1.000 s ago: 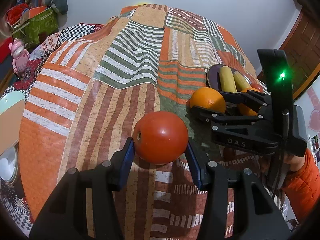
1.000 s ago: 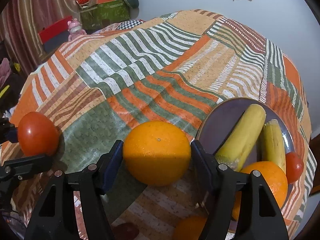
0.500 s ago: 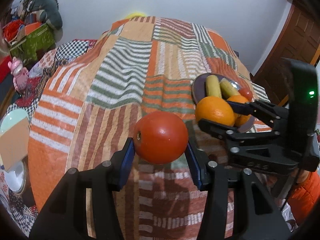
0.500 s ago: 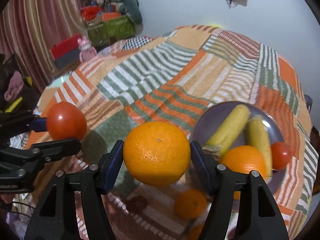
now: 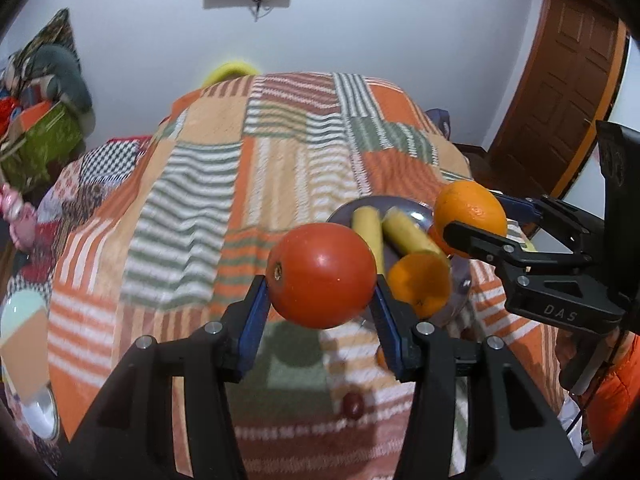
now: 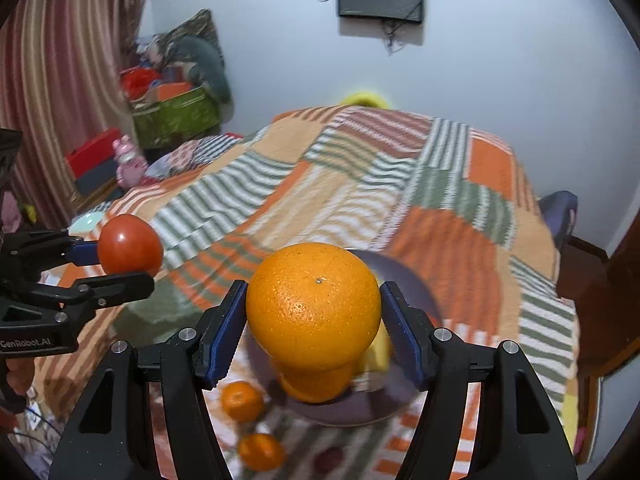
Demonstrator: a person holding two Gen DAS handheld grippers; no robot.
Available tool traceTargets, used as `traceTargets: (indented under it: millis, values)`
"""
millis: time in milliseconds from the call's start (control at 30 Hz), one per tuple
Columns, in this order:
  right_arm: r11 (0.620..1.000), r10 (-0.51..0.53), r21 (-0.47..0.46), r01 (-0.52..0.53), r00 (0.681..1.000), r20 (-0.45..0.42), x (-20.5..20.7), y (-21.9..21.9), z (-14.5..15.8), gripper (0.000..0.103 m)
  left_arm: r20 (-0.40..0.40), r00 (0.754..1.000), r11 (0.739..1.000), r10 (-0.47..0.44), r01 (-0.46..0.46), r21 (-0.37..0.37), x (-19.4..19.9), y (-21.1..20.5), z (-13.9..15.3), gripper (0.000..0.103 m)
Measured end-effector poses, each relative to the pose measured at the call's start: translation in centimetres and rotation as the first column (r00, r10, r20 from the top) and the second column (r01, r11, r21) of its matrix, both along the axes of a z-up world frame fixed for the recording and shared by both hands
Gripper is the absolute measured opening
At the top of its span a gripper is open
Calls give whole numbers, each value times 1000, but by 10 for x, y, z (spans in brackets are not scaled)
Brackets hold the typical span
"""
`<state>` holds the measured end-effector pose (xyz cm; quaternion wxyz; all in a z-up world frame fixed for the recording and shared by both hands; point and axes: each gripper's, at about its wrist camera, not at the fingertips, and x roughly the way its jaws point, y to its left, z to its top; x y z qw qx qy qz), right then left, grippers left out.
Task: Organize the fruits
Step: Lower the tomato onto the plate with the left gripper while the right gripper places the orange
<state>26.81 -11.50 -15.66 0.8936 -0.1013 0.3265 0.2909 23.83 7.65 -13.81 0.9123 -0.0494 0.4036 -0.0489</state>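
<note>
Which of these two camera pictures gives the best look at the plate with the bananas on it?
The left wrist view: the plate shows with two bananas and an orange on it. In the right wrist view the held orange hides most of it, leaving only the blurred rim.

- Plate [image 5: 404, 206] is crowded with two bananas [image 5: 404, 232] and an orange [image 5: 420, 282].
- Patchwork blanket [image 5: 240, 184] beyond lies bare.
- Two small oranges [image 6: 242, 400] sit just beside the plate's near rim.
</note>
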Motion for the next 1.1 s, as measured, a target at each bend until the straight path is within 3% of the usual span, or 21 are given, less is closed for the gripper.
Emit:
traceTargets:
  millis: [467, 633, 1100]
  values:
    - [996, -89, 28, 89, 996, 8, 50, -40, -7, 63, -60, 993, 994, -99, 101, 39, 70, -60, -20, 50]
    - [992, -119, 38, 120, 993, -17, 66, -45, -17, 63, -88, 990, 994, -110, 110, -7, 88, -68, -32, 50]
    - [991, -132, 20, 134, 987, -86, 91, -39, -43, 63, -153, 985, 996, -86, 86, -8, 122, -73, -67, 50]
